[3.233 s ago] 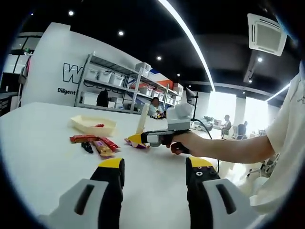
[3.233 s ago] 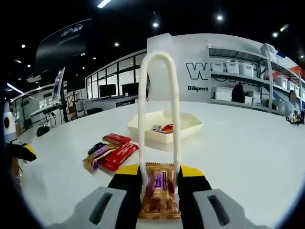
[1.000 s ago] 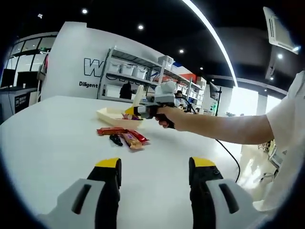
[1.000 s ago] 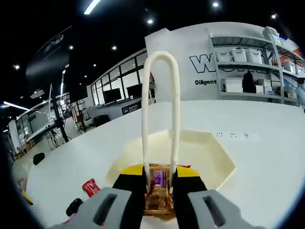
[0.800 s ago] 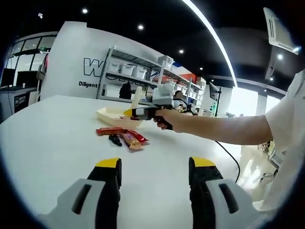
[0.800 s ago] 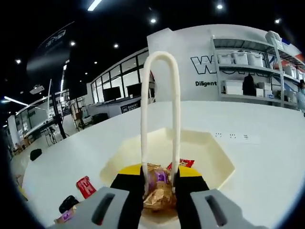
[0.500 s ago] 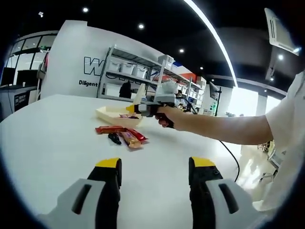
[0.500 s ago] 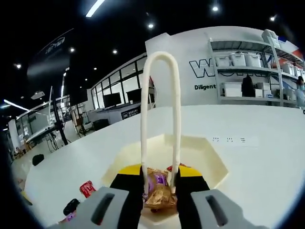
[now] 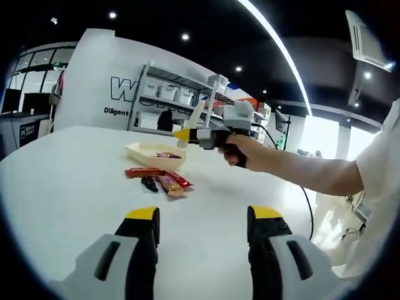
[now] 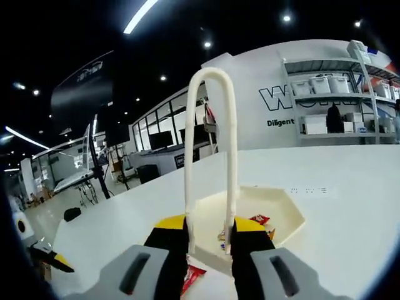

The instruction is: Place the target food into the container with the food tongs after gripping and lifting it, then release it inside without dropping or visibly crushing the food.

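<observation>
My right gripper (image 10: 209, 225) is shut on the white food tongs (image 10: 187, 162), which loop upward between its jaws. Nothing is held in the tongs. Beyond them lies the cream hexagonal tray (image 10: 282, 201) with several wrapped snacks (image 10: 258, 219) inside. In the left gripper view, a hand holds the right gripper (image 9: 182, 134) and tongs (image 9: 197, 113) in the air above and just right of the tray (image 9: 140, 150). My left gripper (image 9: 203, 219) hovers open over the white table with nothing between its jaws.
Several loose snack bars (image 9: 164, 180) lie on the white table (image 9: 69, 181) in front of the tray; a red wrapper (image 10: 194, 273) shows between my right jaws. The left gripper (image 10: 53, 259) is far off. Shelving (image 9: 169, 103) stands behind the table.
The brown snack packet left the tongs and now lies in the tray. My right gripper rose and drew back from the tray. The left gripper stayed put.
</observation>
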A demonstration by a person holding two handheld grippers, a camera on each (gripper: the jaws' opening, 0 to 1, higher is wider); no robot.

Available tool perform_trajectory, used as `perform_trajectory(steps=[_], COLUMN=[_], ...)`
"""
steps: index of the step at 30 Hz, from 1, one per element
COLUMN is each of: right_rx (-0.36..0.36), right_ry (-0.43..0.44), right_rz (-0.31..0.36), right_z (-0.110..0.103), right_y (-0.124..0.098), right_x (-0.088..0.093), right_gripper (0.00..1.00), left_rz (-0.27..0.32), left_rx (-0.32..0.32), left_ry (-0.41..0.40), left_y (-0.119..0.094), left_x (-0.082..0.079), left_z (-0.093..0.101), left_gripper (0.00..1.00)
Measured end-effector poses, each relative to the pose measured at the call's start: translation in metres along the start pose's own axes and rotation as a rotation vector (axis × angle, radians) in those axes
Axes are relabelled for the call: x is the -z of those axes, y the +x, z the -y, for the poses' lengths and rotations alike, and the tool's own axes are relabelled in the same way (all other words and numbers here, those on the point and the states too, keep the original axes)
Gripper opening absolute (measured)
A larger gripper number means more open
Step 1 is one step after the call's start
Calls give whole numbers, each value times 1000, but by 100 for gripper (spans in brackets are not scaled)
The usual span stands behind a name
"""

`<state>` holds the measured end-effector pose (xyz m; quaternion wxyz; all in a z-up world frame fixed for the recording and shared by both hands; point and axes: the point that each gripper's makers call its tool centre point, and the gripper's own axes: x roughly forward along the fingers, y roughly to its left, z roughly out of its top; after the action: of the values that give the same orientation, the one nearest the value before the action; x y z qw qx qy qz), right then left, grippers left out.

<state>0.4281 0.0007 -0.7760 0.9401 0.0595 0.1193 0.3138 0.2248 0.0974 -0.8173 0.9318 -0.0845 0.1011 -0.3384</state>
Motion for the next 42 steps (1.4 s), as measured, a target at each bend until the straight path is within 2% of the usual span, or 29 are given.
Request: perform_trajectory(steps=[5, 9, 14, 20, 24, 27, 29, 31, 33, 37, 40, 42], right_rx=[-24, -17, -17, -2, 0, 23, 19, 26, 44, 25, 35, 37], right_ry=[8, -41, -64, -65, -56, -107, -96, -95, -142, -91, -142, -143], right_rz=[-2, -18, -50, -72, -74, -99, -79, -86, -83, -82, -94, -89], right_z=[-19, -26, -36, -38, -40, -37, -37, -36, -34, -41, -43, -43], right_y=[-12, -12, -9, -4, -2, 1, 1, 1, 0, -2, 0, 0], right_x=[7, 15, 36, 57, 62, 72, 69, 69, 68, 68, 71, 71], right_gripper=[19, 19, 19, 19, 20, 20, 20, 20, 20, 20, 20, 20], left_rz=[13, 15, 20, 19, 26, 22, 27, 29, 25, 30, 30, 32], left_rx=[5, 14, 19, 12, 8, 3, 4, 6, 6, 4, 3, 4], left_ry=[-2, 4, 7, 13, 11, 13, 14, 15, 17, 14, 18, 19], left_y=[-2, -4, -9, -16, -19, -19, -20, -21, -22, -23, -23, -23], left_x=[-2, -2, -4, -4, -5, -4, -6, -6, -5, -5, -6, -7], left_z=[6, 11, 16, 16, 15, 15, 16, 17, 17, 17, 16, 17], left_gripper=[54, 54, 54, 53, 53, 53, 53, 53, 53, 53, 53, 53])
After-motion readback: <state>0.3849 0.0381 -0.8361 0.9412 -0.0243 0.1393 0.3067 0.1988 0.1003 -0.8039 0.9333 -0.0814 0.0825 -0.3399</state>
